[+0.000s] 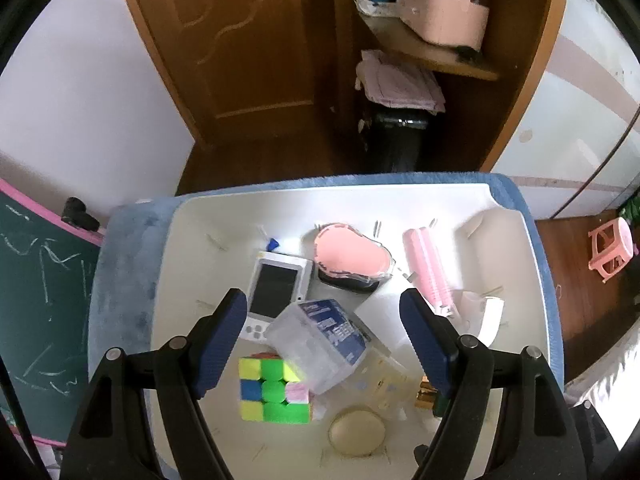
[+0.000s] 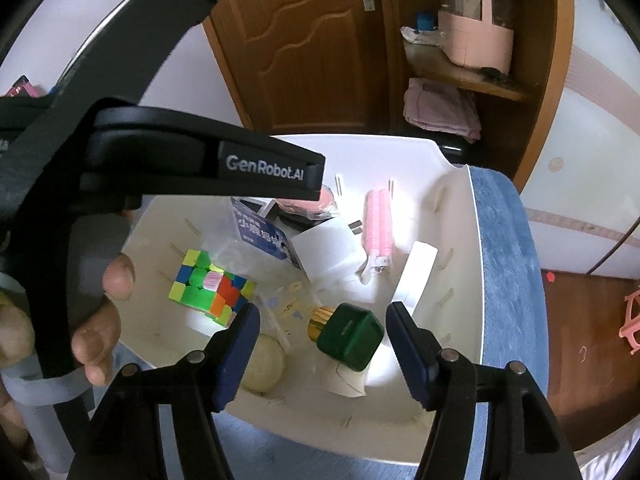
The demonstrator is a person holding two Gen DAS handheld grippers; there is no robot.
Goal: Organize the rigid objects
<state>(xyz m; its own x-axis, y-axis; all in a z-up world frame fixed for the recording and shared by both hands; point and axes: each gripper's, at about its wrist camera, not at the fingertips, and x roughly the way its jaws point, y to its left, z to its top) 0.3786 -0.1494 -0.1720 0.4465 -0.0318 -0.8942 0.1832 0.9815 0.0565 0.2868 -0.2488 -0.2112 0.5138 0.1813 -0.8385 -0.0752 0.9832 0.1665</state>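
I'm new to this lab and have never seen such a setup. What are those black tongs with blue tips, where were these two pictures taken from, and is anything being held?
There is no robot here: a person holds a two-finger gripper in each hand, and a fisheye camera on each one looks along its fingers. One picture comes from the left gripper, the other from the right gripper.

Both look down into a white tray that holds a puzzle cube, a clear plastic box, a green bottle, a pink roller and a pale round ball.

Both grippers are open and hold nothing. The bottle lies between the right fingers, untouched.
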